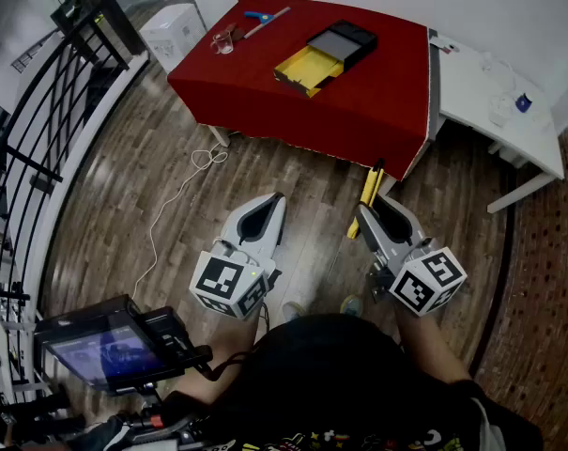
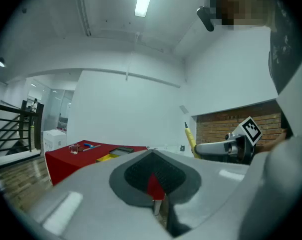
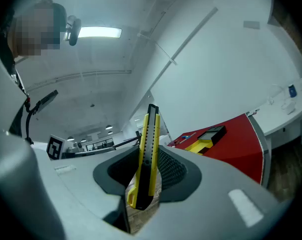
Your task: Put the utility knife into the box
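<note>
The yellow and black utility knife [image 1: 369, 194] stands clamped between the jaws of my right gripper [image 1: 364, 216], its blade end pointing toward the table. From the right gripper view the knife [image 3: 148, 154] rises upright out of the right gripper [image 3: 146, 181]. The box [image 1: 323, 54], a yellow tray slid halfway out of a black sleeve, lies on the red table [image 1: 377, 101] well ahead of both grippers. My left gripper [image 1: 278, 201] hangs over the wood floor, shut, with nothing in it. In the left gripper view the left gripper [image 2: 153, 174] is closed, and the box [image 2: 115, 154] shows far off.
A glass cup [image 1: 225, 40] and a blue-handled tool [image 1: 263, 17] lie at the red table's far left. A white desk [image 1: 495, 97] adjoins it on the right. A black railing [image 1: 39, 148], a white carton [image 1: 174, 28], a floor cable [image 1: 182, 194] and a camera screen [image 1: 105, 350] are on the left.
</note>
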{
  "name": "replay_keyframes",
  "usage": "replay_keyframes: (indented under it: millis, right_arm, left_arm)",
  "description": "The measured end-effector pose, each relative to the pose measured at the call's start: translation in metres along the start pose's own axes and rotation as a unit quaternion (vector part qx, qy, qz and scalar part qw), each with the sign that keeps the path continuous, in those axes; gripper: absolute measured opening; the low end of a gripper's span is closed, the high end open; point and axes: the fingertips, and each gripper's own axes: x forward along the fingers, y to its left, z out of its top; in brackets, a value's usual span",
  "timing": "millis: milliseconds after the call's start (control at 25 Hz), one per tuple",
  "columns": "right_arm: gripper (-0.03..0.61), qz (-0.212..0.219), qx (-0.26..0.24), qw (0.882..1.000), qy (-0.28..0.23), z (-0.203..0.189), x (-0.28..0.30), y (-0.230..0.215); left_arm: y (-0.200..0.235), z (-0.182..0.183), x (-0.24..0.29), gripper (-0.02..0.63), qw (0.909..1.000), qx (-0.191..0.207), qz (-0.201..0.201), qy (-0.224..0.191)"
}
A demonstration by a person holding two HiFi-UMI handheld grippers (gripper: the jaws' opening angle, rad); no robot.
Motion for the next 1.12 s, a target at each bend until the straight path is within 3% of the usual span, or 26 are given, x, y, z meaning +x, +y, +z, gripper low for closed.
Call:
replay_keyframes:
  millis: [280,720,1120]
  right_arm:
    - [0.141,-0.009,-0.002,1.000,-0.004,0.007,-0.012,-0.019]
    - [0.141,-0.038,-0.012,0.999,-0.007,0.027,-0.056,-0.084]
    - [0.141,-0.006,-0.026,1.000,0.008,0.046,-0.070,-0.145]
  left_arm:
    - [-0.016,-0.004,0.021,0.002,0.9999,-0.003,-0.015,0.007]
    - [-0.069,-0.014,0.083,0.002,0.9991,-0.003,-0.036,0.021]
    - [-0.109,-0.020,0.147,0.002,0.9996,-0.006,-0.022,0.016]
